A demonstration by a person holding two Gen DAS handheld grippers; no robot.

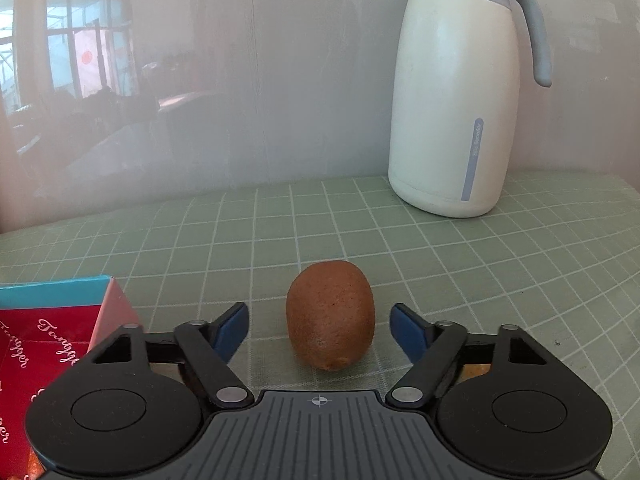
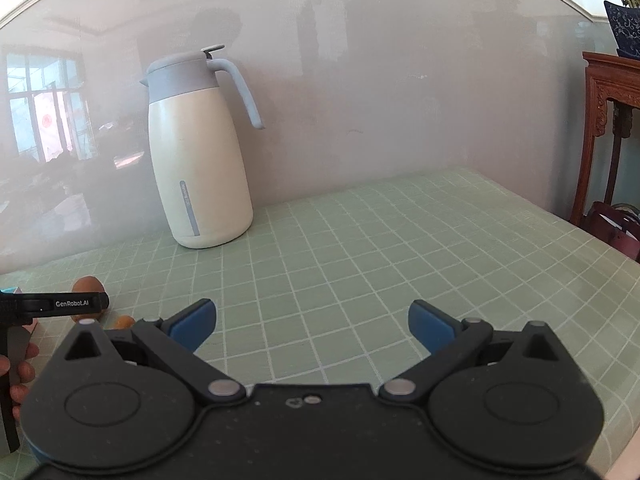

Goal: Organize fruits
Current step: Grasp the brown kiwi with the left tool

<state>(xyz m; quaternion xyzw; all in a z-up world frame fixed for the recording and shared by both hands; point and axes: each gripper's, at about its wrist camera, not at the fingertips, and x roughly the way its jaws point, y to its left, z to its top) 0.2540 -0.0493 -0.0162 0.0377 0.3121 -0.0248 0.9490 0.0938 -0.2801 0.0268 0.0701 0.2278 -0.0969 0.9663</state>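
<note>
So my left gripper is sitting low over the green grid tablecloth with a brown kiwi lying right between its two blue pads, long axis pointing away from me. The jaws aren't clamped on it, there's a visible gap of cloth on both sides of the fruit, so nothing is grasped. Off to the lower left is the corner of a box with a teal rim and a red printed lining, near the kiwi but not touching it. A cream thermos jug with a grey-blue lid and handle stands at the back right against the glossy wall. My right gripper is spread wide over bare tablecloth with nothing between its pads. From that side I can see the other gripper's black finger across the kiwi at the far left edge, a small orange-ish fruit poking out just below it (can't tell what kind), and my fingers wrapped on the handle.
</note>
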